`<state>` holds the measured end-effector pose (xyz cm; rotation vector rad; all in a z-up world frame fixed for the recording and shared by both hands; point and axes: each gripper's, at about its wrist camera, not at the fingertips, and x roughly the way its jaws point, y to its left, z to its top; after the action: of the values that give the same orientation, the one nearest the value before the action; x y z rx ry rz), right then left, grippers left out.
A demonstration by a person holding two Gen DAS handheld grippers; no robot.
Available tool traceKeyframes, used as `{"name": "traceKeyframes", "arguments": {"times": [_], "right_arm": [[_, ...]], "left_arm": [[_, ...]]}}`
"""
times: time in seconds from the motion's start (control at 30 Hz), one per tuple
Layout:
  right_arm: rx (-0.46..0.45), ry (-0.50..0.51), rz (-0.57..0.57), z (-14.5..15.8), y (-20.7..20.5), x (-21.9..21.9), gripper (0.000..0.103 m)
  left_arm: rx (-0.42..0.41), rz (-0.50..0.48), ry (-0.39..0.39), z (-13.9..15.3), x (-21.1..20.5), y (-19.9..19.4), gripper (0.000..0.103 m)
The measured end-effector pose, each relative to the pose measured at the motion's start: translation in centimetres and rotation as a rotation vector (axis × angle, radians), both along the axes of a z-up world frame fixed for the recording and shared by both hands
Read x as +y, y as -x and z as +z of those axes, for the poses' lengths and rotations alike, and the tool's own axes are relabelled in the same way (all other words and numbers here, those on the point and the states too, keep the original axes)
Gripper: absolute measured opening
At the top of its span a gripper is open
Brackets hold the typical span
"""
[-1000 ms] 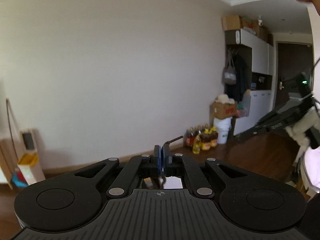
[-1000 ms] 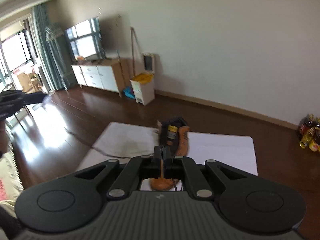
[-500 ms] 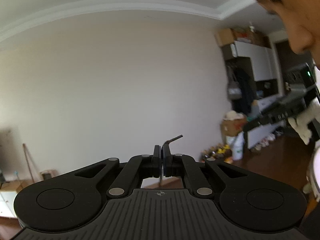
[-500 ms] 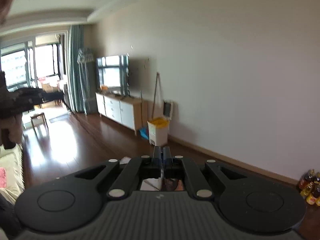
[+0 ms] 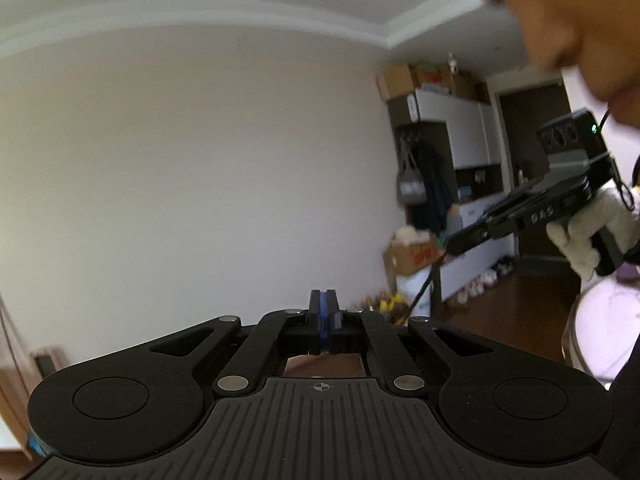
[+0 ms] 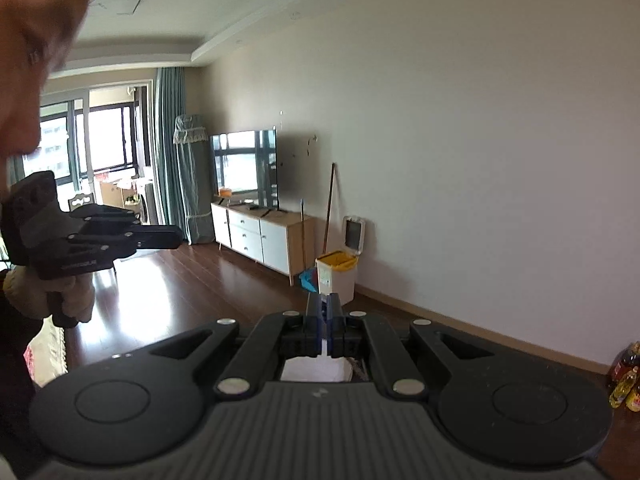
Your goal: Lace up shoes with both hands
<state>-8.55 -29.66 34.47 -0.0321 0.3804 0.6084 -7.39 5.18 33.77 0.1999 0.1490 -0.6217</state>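
Note:
My left gripper (image 5: pixel 325 300) is shut, blue pads pressed together, and no lace shows between them. It also appears at the left of the right wrist view as the left gripper (image 6: pixel 178 238), held level in a gloved hand. My right gripper (image 6: pixel 324 306) is shut. In the left wrist view the right gripper (image 5: pixel 450 246) has a thin dark shoelace (image 5: pixel 424 284) hanging down from its tip. The shoe is hidden below the gripper bodies. Only a strip of the white mat (image 6: pixel 312 368) shows through the gap under the right fingers.
The person's head is close above both cameras. A white-gloved hand (image 5: pixel 580 240) holds the right gripper. A yellow-lidded bin (image 6: pixel 336 276), a TV cabinet (image 6: pixel 260 236) and oil bottles (image 6: pixel 626 380) stand along the wall. Boxes (image 5: pixel 412 256) and cupboards (image 5: pixel 452 136) fill the far corner.
Both grippers rose and tilted upward, so the shoe and most of the mat dropped out of view. The lace end that stuck out of the left gripper no longer shows.

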Motion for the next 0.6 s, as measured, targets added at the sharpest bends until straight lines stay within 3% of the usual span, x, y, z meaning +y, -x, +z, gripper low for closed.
{"name": "traceKeyframes", "arguments": {"times": [0.07, 0.23, 0.33, 0.47, 0.6], "right_arm": [[0.062, 0.02, -0.025, -2.2, -1.1, 0.2, 0.003], [0.199, 0.05, -0.066, -8.0, -3.9, 0.7, 0.003], [0.287, 0.092, -0.039, -11.1, -5.3, 1.6, 0.003], [0.396, 0.227, -0.012, -16.6, -7.6, 3.2, 0.003], [0.443, 0.251, -0.025, -20.6, -9.5, 3.6, 0.003]], "left_arm": [[0.05, 0.033, -0.018, -1.7, 0.5, -0.9, 0.0], [0.268, 0.117, -0.047, -10.5, 2.1, -5.4, 0.0], [0.339, 0.15, -0.055, -14.8, 3.3, -7.2, 0.0], [0.365, 0.183, -0.131, -20.8, 3.9, -9.0, 0.0], [0.383, 0.202, -0.143, -25.9, 5.6, -10.1, 0.001]]}}
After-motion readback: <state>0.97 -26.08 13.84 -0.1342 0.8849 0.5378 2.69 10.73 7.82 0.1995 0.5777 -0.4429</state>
